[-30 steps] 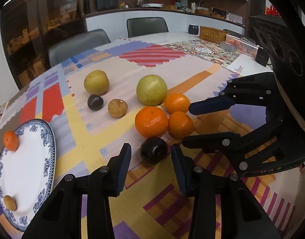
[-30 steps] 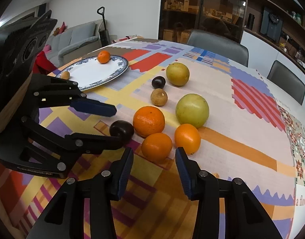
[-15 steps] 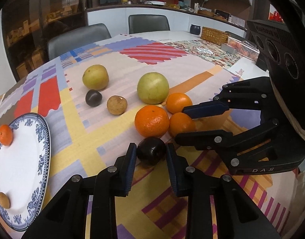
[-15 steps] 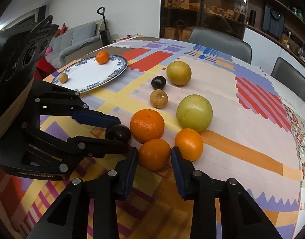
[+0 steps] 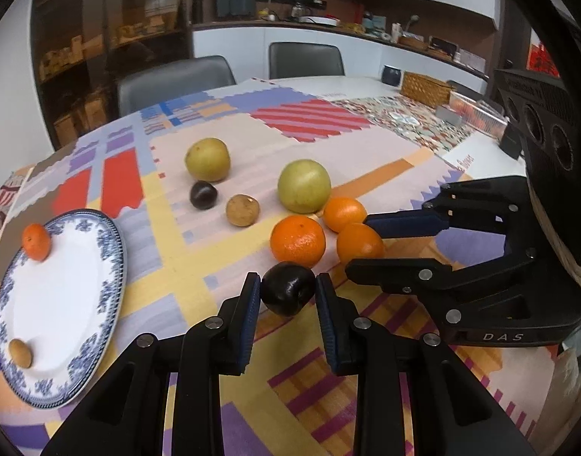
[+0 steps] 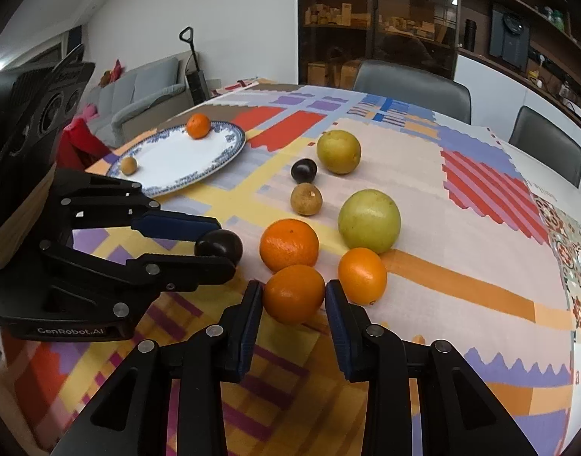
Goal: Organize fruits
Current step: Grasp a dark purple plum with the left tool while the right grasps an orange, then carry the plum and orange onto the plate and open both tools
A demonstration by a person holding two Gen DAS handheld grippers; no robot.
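Fruits are spread over the middle of the bench (image 5: pixel 199 266), which is covered by a patchwork cloth (image 6: pixel 461 235). A dark plum (image 5: pixel 288 288) is bracketed by the pads of the left tool (image 5: pixel 288 285), both pads being pressed to its sides, so the left tool is seen clamped on it; the same grip is shown from the side in the right wrist view (image 6: pixel 218 245). A small orange (image 6: pixel 294 293) is flanked by the pads of the right tool (image 6: pixel 294 296), which appear to touch its sides, though a firm clamp cannot be confirmed. Just beyond it a larger orange (image 6: pixel 289 245) and another small orange (image 6: pixel 361 275) are found, with a green-yellow fruit (image 6: pixel 369 220) behind them. Farther toward the far edge a brown fruit (image 6: pixel 306 198), a second dark plum (image 6: pixel 303 170) and a yellow pear-like fruit (image 6: pixel 338 151) are placed. Near the left edge a blue-rimmed plate (image 5: pixel 111 250) is set, on which a tangerine (image 5: pixel 36 241) and a small brown fruit (image 5: pixel 20 353) are carried, well apart.
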